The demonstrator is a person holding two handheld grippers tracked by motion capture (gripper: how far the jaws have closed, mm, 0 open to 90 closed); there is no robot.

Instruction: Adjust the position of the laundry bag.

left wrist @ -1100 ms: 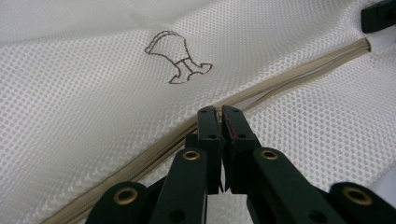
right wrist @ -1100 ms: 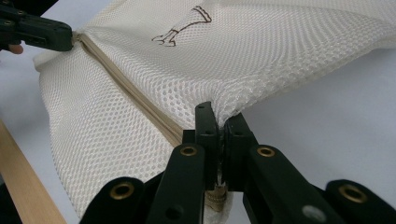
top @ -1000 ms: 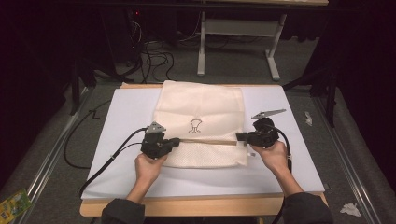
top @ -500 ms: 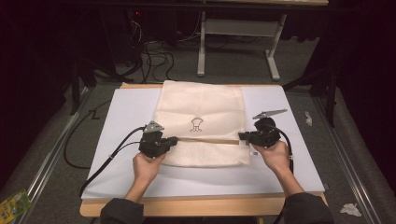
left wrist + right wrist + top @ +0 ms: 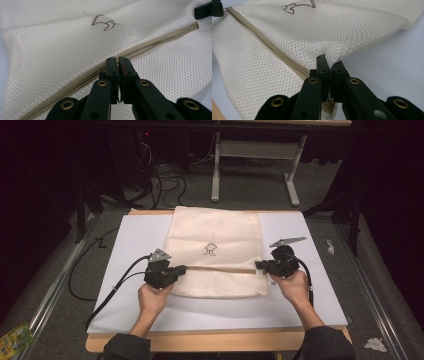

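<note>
Two grippers engaged: left gripper point(image 5: 176, 270) jaws clamped at the zipper point(image 5: 150, 43), right gripper point(image 5: 261, 266) jaws clamped on the mesh bag point(image 5: 215, 232) edge, frame centre on the table point(image 5: 305, 305). Fabric light, limp; judged best held at zipper ends.

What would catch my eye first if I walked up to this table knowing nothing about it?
The cream mesh laundry bag, lying flat on the white table mat, with a small dark embroidered logo at its middle. Next, the tan zipper running across it, with the black left gripper shut on the zipper's left end and the black right gripper shut on the bag's right edge.
</note>
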